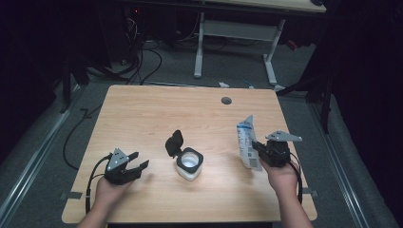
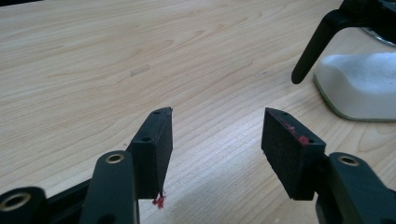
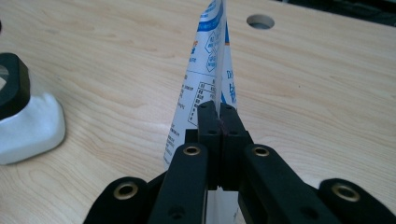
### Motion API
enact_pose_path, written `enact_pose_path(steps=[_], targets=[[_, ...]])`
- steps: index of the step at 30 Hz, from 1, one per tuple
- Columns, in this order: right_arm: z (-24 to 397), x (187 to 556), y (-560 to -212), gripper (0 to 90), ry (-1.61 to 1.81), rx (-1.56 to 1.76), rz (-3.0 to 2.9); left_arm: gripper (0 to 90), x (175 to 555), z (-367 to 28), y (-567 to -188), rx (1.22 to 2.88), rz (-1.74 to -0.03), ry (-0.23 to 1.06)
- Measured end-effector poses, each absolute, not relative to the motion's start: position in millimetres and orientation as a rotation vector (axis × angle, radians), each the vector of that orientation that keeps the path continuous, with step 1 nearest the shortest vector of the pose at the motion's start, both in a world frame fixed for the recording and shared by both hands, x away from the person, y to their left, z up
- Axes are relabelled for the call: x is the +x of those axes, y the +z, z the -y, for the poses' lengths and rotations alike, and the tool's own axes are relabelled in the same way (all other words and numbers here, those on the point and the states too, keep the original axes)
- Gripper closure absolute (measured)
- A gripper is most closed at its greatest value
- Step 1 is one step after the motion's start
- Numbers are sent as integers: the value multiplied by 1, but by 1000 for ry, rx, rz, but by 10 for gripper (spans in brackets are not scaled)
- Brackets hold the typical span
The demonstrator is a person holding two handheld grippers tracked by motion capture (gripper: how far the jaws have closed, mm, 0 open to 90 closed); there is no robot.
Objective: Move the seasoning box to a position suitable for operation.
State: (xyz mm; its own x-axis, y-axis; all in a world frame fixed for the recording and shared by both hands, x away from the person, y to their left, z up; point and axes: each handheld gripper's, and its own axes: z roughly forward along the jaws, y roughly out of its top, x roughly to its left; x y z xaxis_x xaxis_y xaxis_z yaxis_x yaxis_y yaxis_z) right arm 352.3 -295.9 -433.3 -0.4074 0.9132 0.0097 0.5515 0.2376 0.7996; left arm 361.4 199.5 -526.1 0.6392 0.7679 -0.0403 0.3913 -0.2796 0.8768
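right hand-held gripper pinching packet, open-lidded jar beside

The high view looks forward and down over my whole table. Each gripper view sits low and close behind my own jaws, skimming the wood. All three share the white jar at the middle.
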Motion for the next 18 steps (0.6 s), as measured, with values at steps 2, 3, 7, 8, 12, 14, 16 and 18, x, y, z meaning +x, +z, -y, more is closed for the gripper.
enact_pose_path(steps=[2, 3, 7, 8, 12, 14, 16, 18], targets=[[298, 350, -437, 899, 1081, 1341, -2024, 437, 363, -201, -527, 1904, -925, 491], [298, 349, -439, 899, 1097, 1343, -2012, 437, 364, -202, -527, 1905, -928, 487], [299, 345, -450, 899, 1147, 1322, -1973, 438, 364, -203, -526, 1898, -938, 491], [299, 344, -452, 899, 1162, 1322, -1962, 437, 363, -204, -526, 1898, -938, 494], [301, 341, -459, 899, 1214, 1306, -1914, 426, 361, -208, -526, 1889, -941, 502], [303, 339, -461, 899, 1245, 1303, -1880, 424, 360, -209, -526, 1891, -935, 500], [304, 336, -463, 899, 1261, 1286, -1849, 426, 358, -210, -526, 1894, -924, 509], [304, 334, -465, 899, 1287, 1274, -1818, 424, 356, -210, -526, 1896, -920, 521]])
